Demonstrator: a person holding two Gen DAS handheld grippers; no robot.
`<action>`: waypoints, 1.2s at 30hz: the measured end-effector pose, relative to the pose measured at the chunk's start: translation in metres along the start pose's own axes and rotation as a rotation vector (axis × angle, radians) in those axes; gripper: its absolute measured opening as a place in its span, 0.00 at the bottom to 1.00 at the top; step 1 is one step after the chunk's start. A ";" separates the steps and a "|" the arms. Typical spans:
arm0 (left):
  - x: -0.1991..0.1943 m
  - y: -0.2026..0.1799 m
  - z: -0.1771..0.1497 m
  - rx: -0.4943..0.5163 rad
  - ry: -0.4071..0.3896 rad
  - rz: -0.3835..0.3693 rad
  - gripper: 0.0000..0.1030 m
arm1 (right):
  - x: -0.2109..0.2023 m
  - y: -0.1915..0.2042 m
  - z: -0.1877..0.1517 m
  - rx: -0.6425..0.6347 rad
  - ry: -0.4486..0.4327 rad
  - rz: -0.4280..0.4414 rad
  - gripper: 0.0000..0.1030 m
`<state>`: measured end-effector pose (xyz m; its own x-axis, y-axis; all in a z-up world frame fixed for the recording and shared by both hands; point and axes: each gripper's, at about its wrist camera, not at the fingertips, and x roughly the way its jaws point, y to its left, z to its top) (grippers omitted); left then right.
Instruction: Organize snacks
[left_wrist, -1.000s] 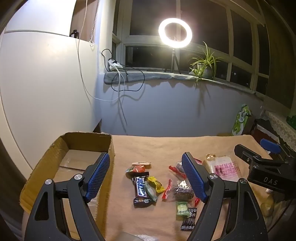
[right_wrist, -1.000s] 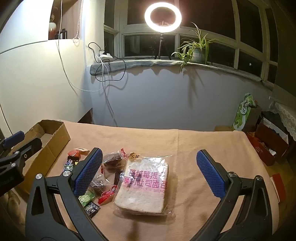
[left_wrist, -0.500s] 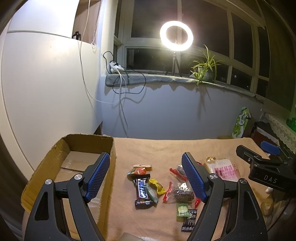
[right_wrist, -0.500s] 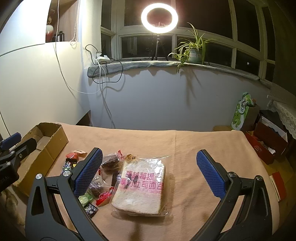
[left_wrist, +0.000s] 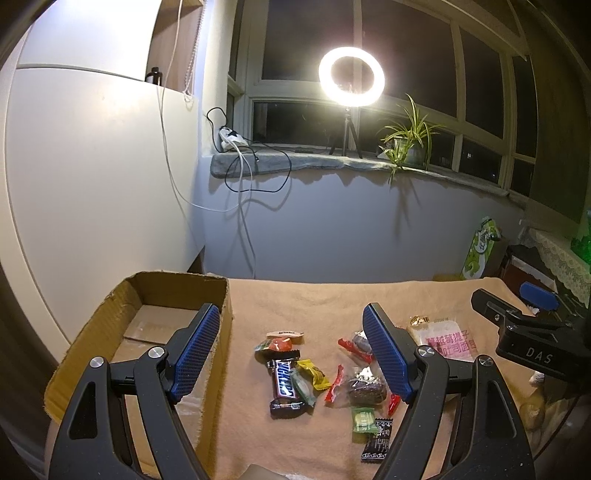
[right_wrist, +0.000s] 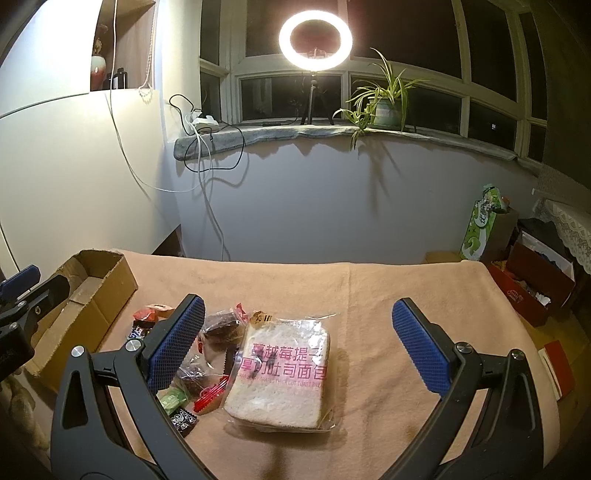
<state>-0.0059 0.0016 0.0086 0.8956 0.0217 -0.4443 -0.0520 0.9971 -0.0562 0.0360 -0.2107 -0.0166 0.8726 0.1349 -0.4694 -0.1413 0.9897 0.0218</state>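
Note:
Several wrapped snacks lie on a tan cloth: a Snickers bar (left_wrist: 284, 384), a green candy (left_wrist: 364, 419), a dark cake in clear wrap (left_wrist: 367, 391) and a bagged bread slice (right_wrist: 282, 369), which also shows in the left wrist view (left_wrist: 448, 341). An open cardboard box (left_wrist: 110, 332) stands at the left, also in the right wrist view (right_wrist: 92, 291). My left gripper (left_wrist: 291, 354) is open and empty above the candies. My right gripper (right_wrist: 295, 347) is open and empty above the bread.
A wall with a window sill, ring light (left_wrist: 351, 75) and potted plant (left_wrist: 406, 144) stands behind the table. Cables (left_wrist: 242, 177) hang down the wall. A green bag (right_wrist: 484, 225) and red boxes (right_wrist: 532, 288) sit beyond the table's right edge.
Both grippers have drawn back and tilted up a little, so the snacks sit slightly lower and farther in view. Both stay open and empty.

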 end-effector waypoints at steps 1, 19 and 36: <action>0.000 0.000 0.000 0.001 0.001 0.000 0.78 | -0.001 0.000 0.000 0.002 -0.003 0.001 1.00; -0.002 0.001 0.000 0.007 0.001 -0.003 0.78 | -0.004 -0.001 0.001 0.002 -0.007 0.002 1.00; -0.001 0.000 -0.001 0.009 -0.001 -0.005 0.78 | -0.004 0.000 0.000 0.001 -0.007 0.002 1.00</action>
<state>-0.0071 0.0017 0.0079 0.8963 0.0168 -0.4432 -0.0437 0.9978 -0.0504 0.0328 -0.2115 -0.0151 0.8757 0.1371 -0.4630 -0.1423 0.9895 0.0238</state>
